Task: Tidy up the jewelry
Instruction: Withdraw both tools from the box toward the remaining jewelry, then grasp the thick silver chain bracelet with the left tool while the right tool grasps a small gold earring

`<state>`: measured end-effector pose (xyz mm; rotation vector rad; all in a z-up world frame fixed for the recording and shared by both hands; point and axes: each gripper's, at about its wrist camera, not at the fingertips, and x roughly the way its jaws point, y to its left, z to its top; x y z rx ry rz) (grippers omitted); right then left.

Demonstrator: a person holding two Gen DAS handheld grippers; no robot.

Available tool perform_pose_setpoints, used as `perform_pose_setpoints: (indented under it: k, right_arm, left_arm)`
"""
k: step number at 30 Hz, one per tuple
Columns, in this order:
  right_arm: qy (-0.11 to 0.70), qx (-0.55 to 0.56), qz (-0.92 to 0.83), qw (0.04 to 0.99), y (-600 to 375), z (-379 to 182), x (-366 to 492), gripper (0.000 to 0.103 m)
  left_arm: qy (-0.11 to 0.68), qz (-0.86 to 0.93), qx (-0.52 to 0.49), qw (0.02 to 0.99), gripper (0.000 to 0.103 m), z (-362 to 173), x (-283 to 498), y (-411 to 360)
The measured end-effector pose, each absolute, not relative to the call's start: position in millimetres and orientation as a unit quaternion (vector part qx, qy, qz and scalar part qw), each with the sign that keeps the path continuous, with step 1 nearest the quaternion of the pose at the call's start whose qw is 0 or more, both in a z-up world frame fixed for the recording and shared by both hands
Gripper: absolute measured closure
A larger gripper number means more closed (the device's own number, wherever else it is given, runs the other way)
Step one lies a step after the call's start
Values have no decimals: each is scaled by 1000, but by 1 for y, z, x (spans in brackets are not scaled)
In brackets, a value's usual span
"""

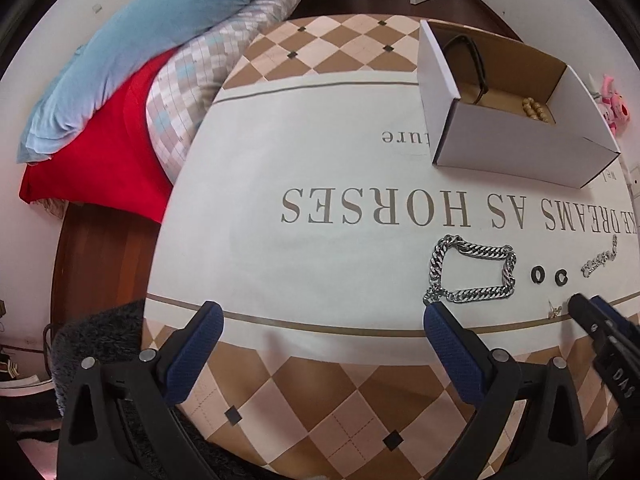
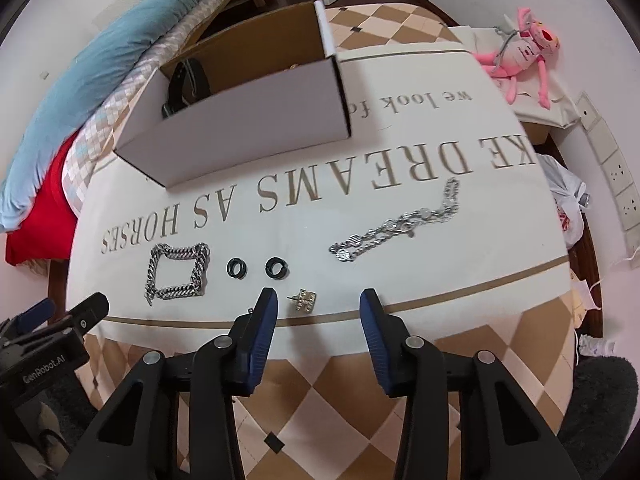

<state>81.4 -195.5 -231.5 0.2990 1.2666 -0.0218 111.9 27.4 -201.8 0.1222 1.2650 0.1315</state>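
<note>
Nearest the right wrist camera, the right gripper (image 2: 318, 312) stands released, its blue pads apart and nothing between them. Just beyond the fingertips lies a small square gold stud earring (image 2: 305, 301) on the counter (image 2: 440, 272), closer to the left pad. The gripper points steeply down at it, so the earring is judged the next item to be picked.

Farther along the same row lie two black ring-shaped hoops (image 2: 237, 268) and (image 2: 276, 267), side by side but apart. Left of them lies a heavy silver curb-chain bracelet (image 2: 178, 276), laid in a rough square. To the right, a finer silver link bracelet (image 2: 400, 226) stretches out diagonally. Items are spaced apart, which should allow each to be grasped singly.

Behind the row stands an open white cardboard box (image 2: 248, 120), judged to be the collecting container. The left wrist view shows a dark cord (image 1: 476, 64) and wooden beads (image 1: 534, 109) already inside it.

The left gripper (image 1: 324, 328) is released and wide, empty, over bare counter near the curb chain. A bed with red and blue bedding (image 1: 120, 92) lies beyond the counter edge.
</note>
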Motion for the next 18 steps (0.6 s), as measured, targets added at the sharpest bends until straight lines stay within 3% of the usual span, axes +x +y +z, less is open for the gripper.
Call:
perform_pose_setpoints:
  k: [4, 6, 11, 13, 18]
  right_arm:
    - [589, 97, -17, 802, -183, -233, 82, 74]
    - [587, 78, -22, 806, -179, -234, 81, 96]
    - [582, 88, -27, 808, -183, -230, 78, 102]
    - [579, 96, -31, 809, -189, -228, 75, 103]
    - [576, 111, -42, 809, -202, -222, 74, 103]
  left_arm:
    - [596, 54, 49, 800, 1, -208, 119, 26]
    - [600, 47, 41, 797, 1, -212, 122, 25]
    - [622, 4, 6, 783, 1, -226, 135, 15]
    - [623, -9, 7, 782, 8, -229, 139, 8]
    - [614, -41, 36, 788, 49, -235, 143, -12]
